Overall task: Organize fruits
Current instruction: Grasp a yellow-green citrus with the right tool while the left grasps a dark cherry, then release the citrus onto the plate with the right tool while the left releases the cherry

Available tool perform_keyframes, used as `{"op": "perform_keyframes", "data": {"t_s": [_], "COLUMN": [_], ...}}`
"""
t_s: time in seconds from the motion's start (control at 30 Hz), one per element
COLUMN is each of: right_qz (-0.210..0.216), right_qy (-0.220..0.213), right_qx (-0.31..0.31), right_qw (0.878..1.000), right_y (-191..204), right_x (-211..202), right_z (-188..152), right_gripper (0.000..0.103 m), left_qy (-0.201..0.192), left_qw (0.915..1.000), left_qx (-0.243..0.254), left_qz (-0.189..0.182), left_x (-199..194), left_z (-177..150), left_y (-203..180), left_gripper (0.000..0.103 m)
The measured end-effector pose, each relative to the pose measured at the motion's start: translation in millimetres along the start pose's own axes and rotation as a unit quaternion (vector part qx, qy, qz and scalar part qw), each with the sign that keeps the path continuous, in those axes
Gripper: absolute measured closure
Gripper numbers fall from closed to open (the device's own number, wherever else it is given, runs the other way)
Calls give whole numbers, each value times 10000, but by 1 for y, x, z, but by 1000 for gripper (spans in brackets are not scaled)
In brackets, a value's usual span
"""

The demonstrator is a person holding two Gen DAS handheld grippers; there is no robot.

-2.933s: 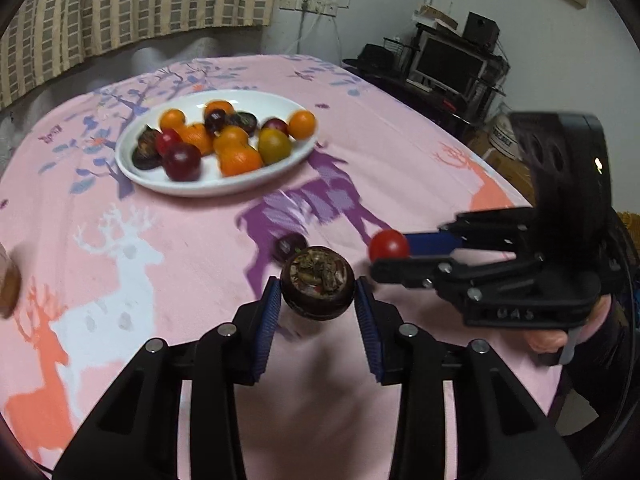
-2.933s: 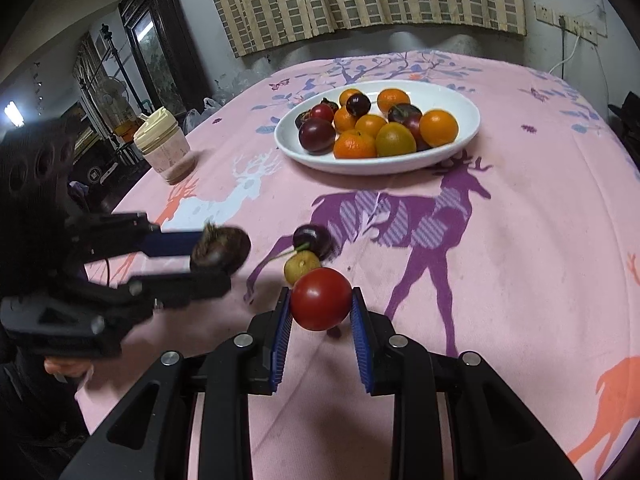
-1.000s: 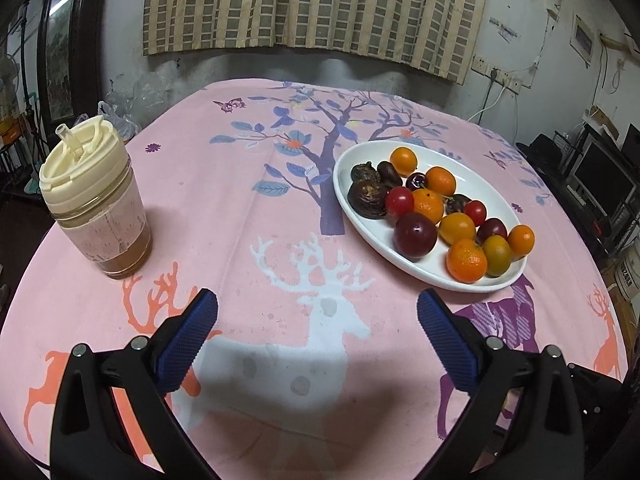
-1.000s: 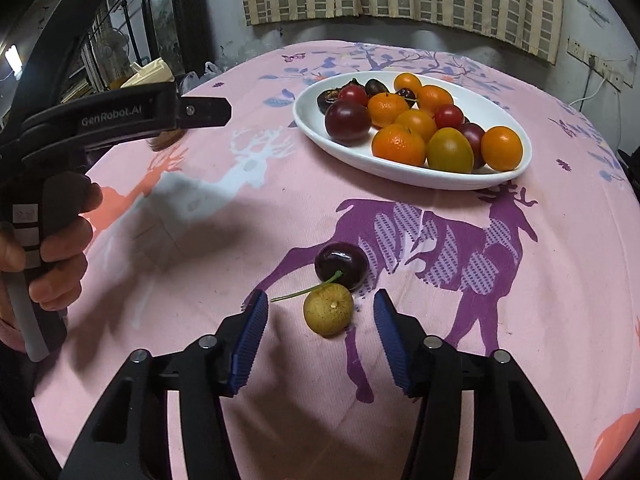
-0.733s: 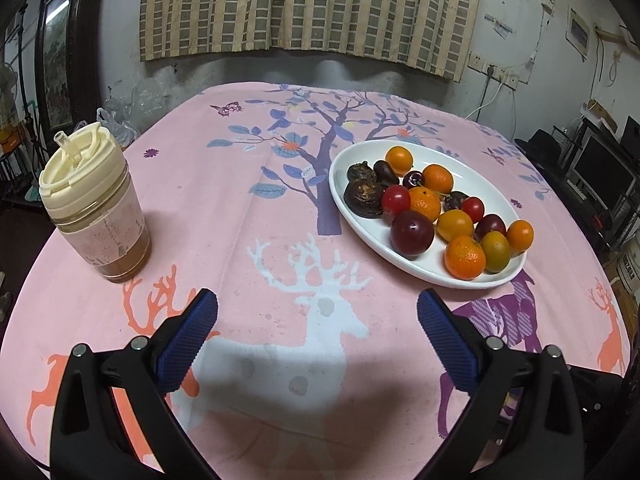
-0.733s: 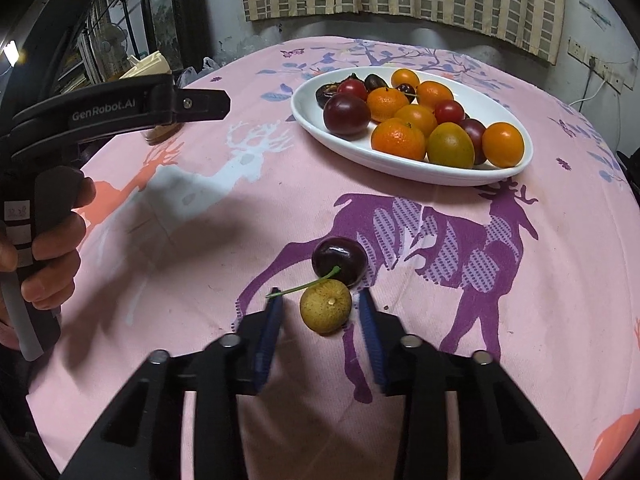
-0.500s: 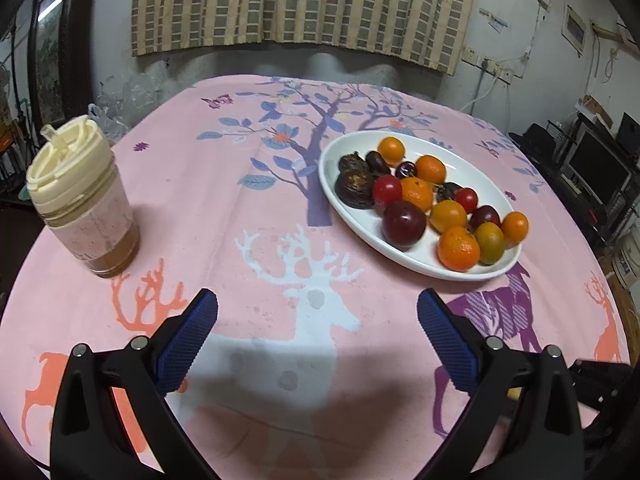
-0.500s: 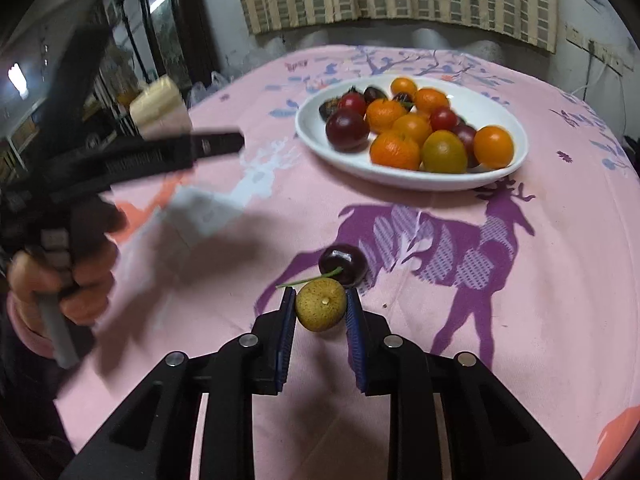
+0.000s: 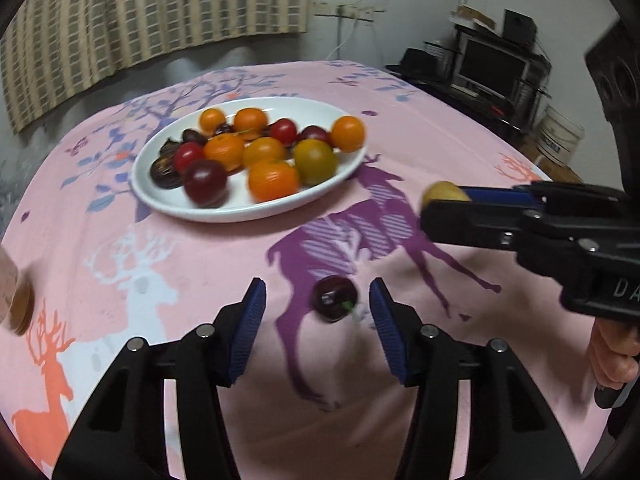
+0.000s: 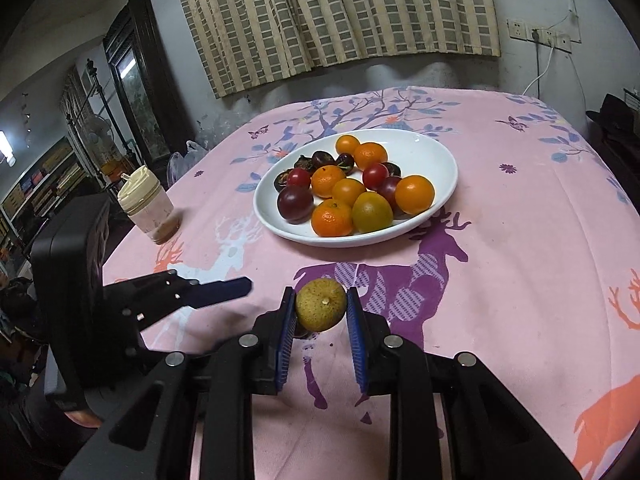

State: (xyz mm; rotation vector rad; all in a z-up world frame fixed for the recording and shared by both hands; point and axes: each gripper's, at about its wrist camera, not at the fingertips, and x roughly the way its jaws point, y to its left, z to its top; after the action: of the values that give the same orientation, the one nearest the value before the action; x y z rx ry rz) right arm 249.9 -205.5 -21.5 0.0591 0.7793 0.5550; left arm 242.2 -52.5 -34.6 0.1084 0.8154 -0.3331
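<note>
A small yellow-green fruit [image 10: 321, 310] is now clamped between the pads of the right gripper [image 10: 321, 320] and is held clear of the tablecloth [image 10: 520, 300], whereas half a second ago it was only just being pinched at table level; the pick is therefore judged done, and only the carry to the white plate [image 10: 436, 156] remains for this piece. The left gripper [image 9: 318, 314], which a moment ago was held wide and empty over bare cloth, has been brought down around the dark cherry [image 9: 334, 298]; its jaws are open on either side, with neither pad touching the fruit; closing is judged to be next. The plate is well beyond both grippers, already heaped with fruit; a lidded cup [image 10: 147, 209] is seen to its left.
</note>
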Motion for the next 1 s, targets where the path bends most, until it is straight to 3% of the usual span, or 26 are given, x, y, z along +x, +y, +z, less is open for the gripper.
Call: {"op": "perform_keyframes", "data": {"t_s": [0.13, 0.43, 0.83, 1.0], "right_qz": [3, -84, -114, -324], "right_qy": [-43, -72, -42, -65], "right_qx": [-10, -14, 2, -176], "right_qw": [10000, 9999, 9999, 9993], "right_y": [1, 1, -1, 0], "right_x": [-3, -3, -3, 6], "right_z": [0, 0, 0, -1], "right_gripper": [78, 78, 77, 78], "left_qy": [144, 385, 169, -44], "left_qw": [9998, 9991, 9997, 9997], "left_qx": [118, 176, 166, -189], "left_qz": [12, 85, 82, -156], "left_x": [13, 29, 14, -13], "left_z": [0, -4, -5, 9], "left_y": [-12, -18, -15, 8], "left_gripper": [52, 73, 73, 73]}}
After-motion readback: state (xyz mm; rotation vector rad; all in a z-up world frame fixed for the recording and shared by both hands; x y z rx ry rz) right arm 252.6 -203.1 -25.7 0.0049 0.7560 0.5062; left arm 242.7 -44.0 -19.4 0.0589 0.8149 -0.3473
